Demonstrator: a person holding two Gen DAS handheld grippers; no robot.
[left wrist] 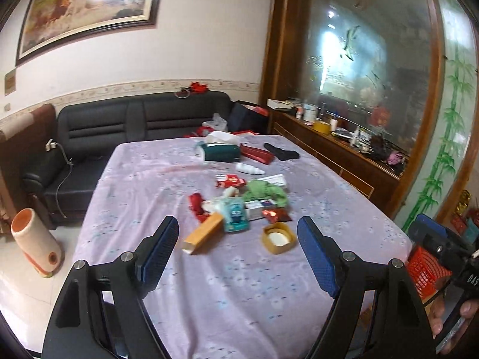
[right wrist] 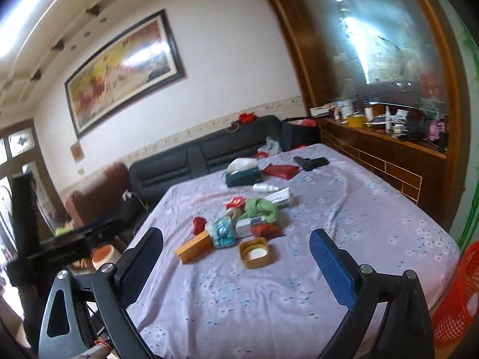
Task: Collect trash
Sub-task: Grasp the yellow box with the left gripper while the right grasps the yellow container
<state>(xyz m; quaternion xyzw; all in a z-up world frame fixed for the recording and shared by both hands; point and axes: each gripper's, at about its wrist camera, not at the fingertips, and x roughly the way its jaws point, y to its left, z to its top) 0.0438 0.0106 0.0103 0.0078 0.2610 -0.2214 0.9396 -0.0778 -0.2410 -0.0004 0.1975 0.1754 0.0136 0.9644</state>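
Observation:
A pile of trash lies mid-table on the lilac cloth: an orange box, a teal packet, a yellow lid, red wrappers and a green rag. The same pile shows in the right wrist view, with the orange box, the yellow lid and the green rag. My left gripper is open and empty, short of the pile. My right gripper is open and empty, also short of the pile. The right gripper also shows at the edge of the left wrist view.
A red basket stands off the table's right edge, also in the left wrist view. A tissue box, a red pouch, a black item and a white bottle lie at the far end. A black sofa and a wooden sideboard flank the table.

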